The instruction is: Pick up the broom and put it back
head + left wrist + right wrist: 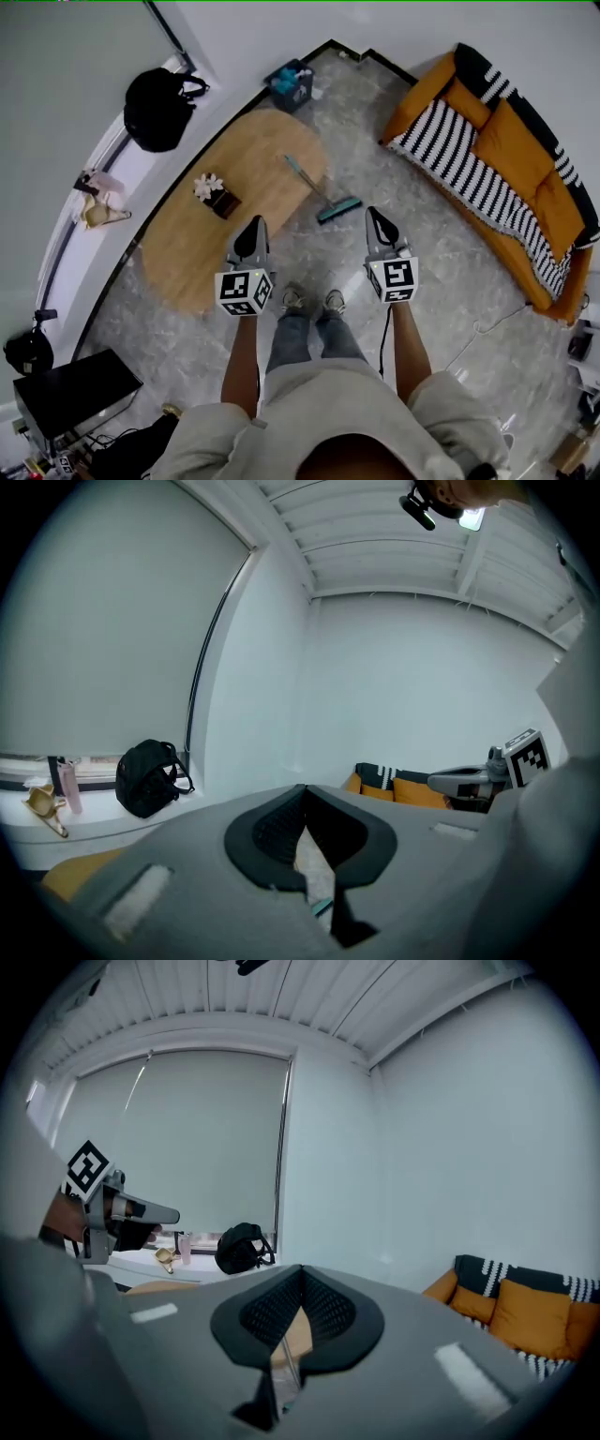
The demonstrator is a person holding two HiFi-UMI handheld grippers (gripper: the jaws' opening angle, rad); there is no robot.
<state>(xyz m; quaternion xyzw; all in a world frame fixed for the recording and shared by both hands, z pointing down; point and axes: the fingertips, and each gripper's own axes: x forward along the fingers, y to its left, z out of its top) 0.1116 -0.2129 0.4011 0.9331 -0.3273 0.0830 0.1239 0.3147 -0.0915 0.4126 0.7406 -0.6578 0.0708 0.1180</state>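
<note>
The broom [323, 193] lies on the grey floor with its thin handle slanting over the edge of the oval wooden table [187, 253]; its teal head [338, 209] points toward the person. Both grippers are held up in the air, short of the broom and apart from it. My left gripper [255, 225] [305, 794] hovers over the table's near edge, jaws shut with nothing between them. A sliver of teal [322, 907] shows below its pads. My right gripper [374, 215] [302, 1274] hangs just right of the broom head, shut and empty.
A small flower box [214, 194] stands on the table. A black backpack [157, 108] sits on the window ledge, a blue basket [291, 84] in the far corner. An orange sofa with a striped blanket [506, 159] fills the right. A black cabinet [70, 389] is at lower left.
</note>
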